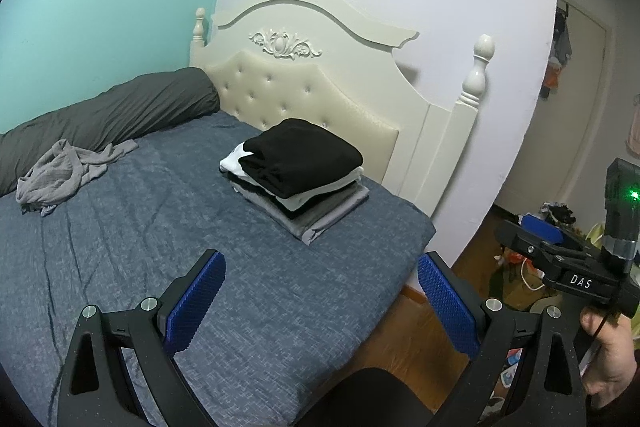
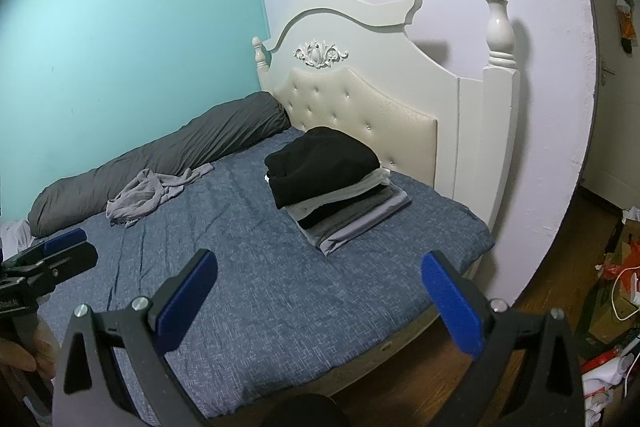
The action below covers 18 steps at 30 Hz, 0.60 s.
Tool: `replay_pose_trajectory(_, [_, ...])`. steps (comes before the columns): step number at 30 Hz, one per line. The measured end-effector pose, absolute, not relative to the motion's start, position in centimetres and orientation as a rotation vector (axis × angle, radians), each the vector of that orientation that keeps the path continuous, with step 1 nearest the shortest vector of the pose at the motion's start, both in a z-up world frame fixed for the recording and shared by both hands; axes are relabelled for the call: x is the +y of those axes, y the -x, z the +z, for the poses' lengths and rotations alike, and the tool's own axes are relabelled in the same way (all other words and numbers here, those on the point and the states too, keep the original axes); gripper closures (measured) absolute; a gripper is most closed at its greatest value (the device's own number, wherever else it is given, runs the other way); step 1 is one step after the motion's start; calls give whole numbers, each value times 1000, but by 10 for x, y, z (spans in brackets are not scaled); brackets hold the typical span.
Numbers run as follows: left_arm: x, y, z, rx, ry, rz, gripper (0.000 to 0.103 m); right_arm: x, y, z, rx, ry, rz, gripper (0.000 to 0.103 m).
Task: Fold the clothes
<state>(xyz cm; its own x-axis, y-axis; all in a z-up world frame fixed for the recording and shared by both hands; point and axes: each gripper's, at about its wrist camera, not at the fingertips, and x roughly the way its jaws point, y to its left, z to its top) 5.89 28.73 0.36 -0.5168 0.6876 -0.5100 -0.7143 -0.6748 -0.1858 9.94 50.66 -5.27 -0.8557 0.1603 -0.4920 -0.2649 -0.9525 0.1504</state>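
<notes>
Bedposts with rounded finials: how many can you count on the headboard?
2: the near bedpost at the headboard's right end, the far bedpost by the teal wall.

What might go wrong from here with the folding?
The crumpled grey garment lies far across the bed beside the dark bolster; both open grippers, left and right, hover empty, so the reach may be long. The folded stack sits near the mattress edge; adding to it might tip it.
</notes>
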Motion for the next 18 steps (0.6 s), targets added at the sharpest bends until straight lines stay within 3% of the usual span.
replay_pose_trajectory(18, [286, -52, -1, 87, 736, 2256, 1, 506, -97, -56, 317, 728, 2800, 1])
